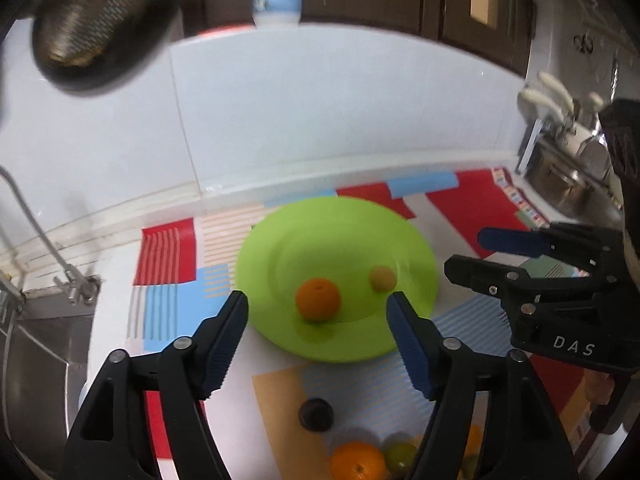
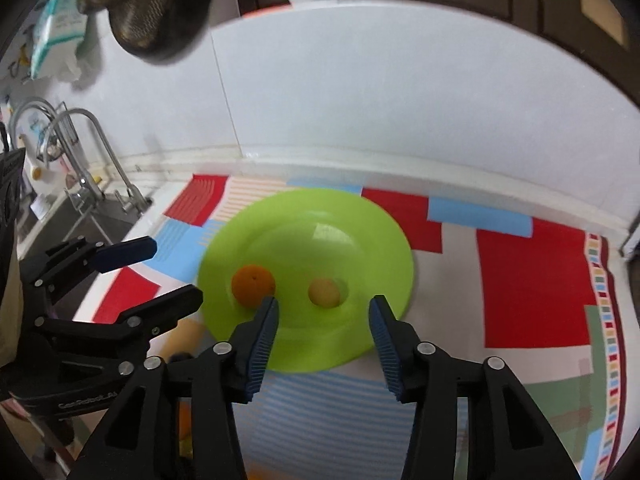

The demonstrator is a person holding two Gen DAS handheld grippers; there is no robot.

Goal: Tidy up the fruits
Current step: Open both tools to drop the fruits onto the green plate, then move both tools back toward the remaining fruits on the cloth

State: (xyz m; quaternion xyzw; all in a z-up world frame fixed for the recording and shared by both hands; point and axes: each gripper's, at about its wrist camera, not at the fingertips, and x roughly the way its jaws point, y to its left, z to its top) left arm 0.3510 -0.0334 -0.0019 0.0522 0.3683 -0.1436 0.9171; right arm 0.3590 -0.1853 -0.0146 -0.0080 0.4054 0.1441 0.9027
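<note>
Between placements: both claws, left gripper (image 1: pixel 316 312) and right gripper (image 2: pixel 324 316), spread wide and empty above green plate (image 1: pixel 280 236). On plate: orange (image 1: pixel 318 299), small yellow fruit (image 1: pixel 383 278). On mat (image 1: pixel 276 400), near edge: dark fruit (image 1: pixel 316 414), second orange (image 1: pixel 357 462), green fruit (image 1: pixel 400 454). Next, probably: lowered over one, pinched gently.

green plate (image 1: pixel 336 236), orange fruit (image 1: pixel 317 299), striped mat (image 2: pixel 532 280)

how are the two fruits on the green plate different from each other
The orange is bigger and deep orange; the small fruit is smaller and pale yellowish. The orange lies to the small fruit's left. Both are round, sit apart on the green plate, and neither is gripped.
</note>
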